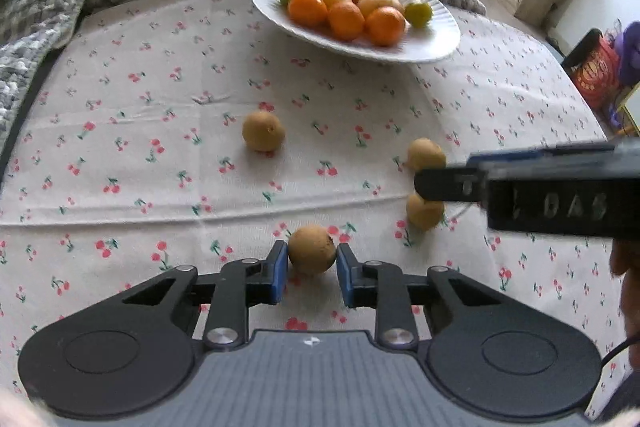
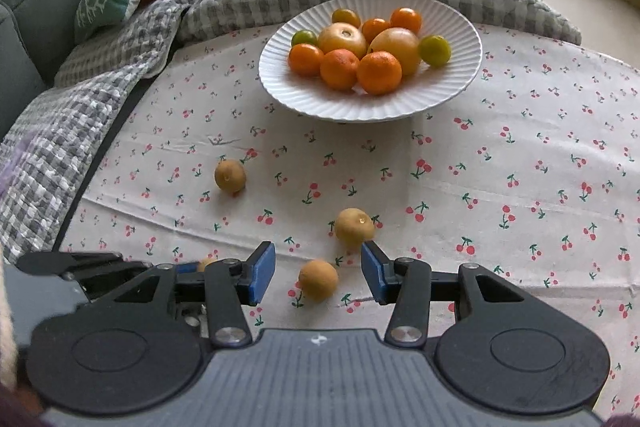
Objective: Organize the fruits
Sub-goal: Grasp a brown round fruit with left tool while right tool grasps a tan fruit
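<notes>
Right claw [image 2: 318,275] spread wide, blue pads apart, low over cherry-print cloth [image 2: 500,187] on the worktop. One small brown fruit [image 2: 318,279] lies between the pads, untouched. Second [image 2: 354,225] just beyond the right pad; third [image 2: 230,175] farther left. White ribbed plate [image 2: 288,87] behind holds oranges, limes, two yellow fruits. Left claw [image 2: 72,263] at lower-left edge.
</notes>
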Demonstrator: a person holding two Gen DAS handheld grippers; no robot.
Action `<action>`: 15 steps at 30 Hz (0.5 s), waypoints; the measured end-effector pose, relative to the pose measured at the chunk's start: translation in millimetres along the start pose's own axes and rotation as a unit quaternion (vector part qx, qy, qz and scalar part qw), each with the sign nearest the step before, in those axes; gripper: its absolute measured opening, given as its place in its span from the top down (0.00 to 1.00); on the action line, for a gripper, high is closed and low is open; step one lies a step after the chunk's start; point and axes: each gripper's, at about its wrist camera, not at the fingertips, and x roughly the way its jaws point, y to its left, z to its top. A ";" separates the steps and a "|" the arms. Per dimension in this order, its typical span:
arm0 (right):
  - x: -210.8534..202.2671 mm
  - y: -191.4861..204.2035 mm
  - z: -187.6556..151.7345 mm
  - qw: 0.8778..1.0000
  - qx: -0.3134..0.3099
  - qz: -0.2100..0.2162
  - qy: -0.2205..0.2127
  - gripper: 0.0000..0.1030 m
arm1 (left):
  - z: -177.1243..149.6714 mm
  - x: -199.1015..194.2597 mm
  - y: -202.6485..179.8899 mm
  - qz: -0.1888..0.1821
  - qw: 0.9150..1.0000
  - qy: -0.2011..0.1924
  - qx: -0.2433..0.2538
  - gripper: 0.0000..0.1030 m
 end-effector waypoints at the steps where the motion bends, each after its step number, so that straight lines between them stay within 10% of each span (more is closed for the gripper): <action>1: 2.0 0.6 -0.4 1.000 -0.003 0.000 0.004 0.57 | 1.1 -0.9 1.5 0.001 1.000 -0.003 -0.004 0.81; 15: 7.7 11.0 -2.9 1.000 -0.013 -0.006 -0.002 0.79 | 10.3 -10.7 24.8 0.011 0.998 -0.025 -0.065 0.81</action>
